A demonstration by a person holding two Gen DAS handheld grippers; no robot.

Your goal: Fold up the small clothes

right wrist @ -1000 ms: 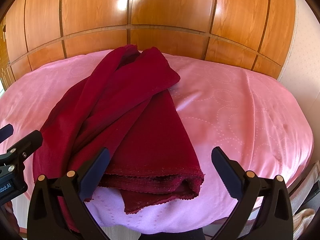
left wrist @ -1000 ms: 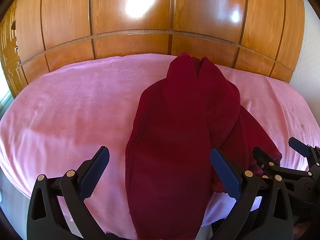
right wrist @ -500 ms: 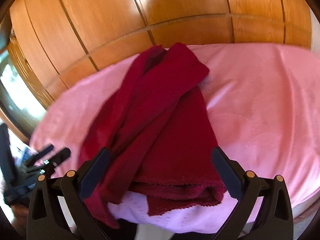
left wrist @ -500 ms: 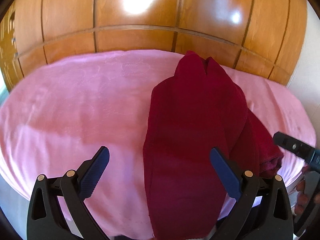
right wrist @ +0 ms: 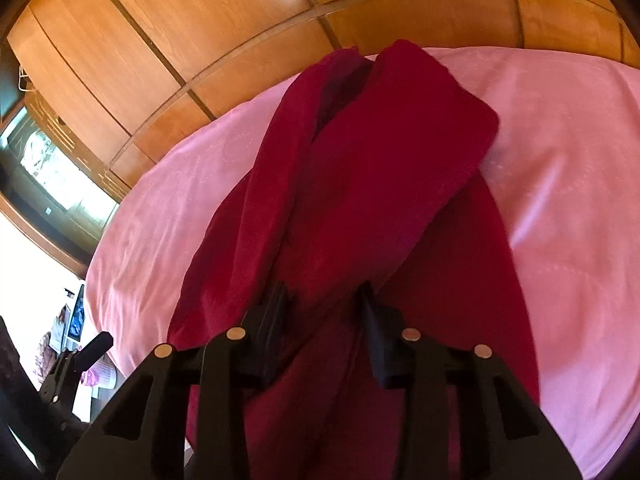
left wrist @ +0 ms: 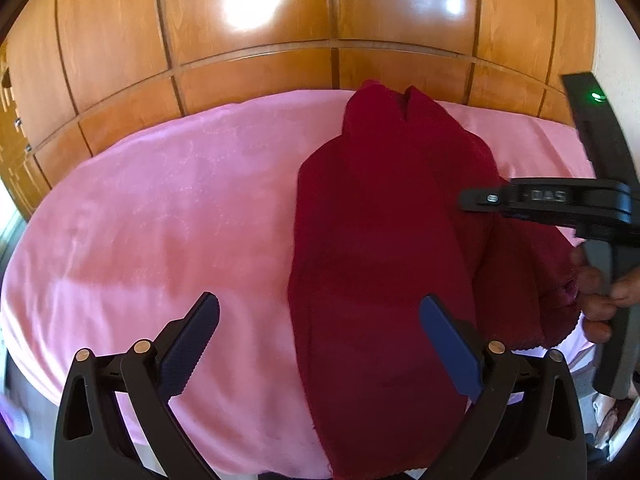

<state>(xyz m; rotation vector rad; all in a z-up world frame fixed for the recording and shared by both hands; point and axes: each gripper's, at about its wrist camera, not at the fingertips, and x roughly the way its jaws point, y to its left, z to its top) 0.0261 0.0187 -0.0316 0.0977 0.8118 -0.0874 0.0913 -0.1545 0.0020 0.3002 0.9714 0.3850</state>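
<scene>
A dark red garment [left wrist: 380, 240] lies lengthwise on the pink bedspread [left wrist: 160, 220], folded into a long band with a second layer to its right. My left gripper [left wrist: 318, 312] is open above the near edge of the bed, its right finger over the cloth's left border. My right gripper [right wrist: 323, 304] points down into the middle of the garment [right wrist: 360, 180]. Its jaws are closing and a raised fold of red cloth is pinched between the fingertips [right wrist: 280, 304]. In the left wrist view a hand [left wrist: 600, 300] holds that gripper's body over the garment's right side.
Glossy wooden wardrobe panels [left wrist: 280, 40] stand right behind the bed. In the right wrist view a dark-framed bright pane [right wrist: 48, 168] is at the left, and papers and small items [right wrist: 76, 320] lie low beside the bed. The left gripper [right wrist: 80, 356] shows there too.
My right gripper swung left over the garment and dipped into it, its jaws going from wide open to narrow around a fold. The left gripper barely moved.
</scene>
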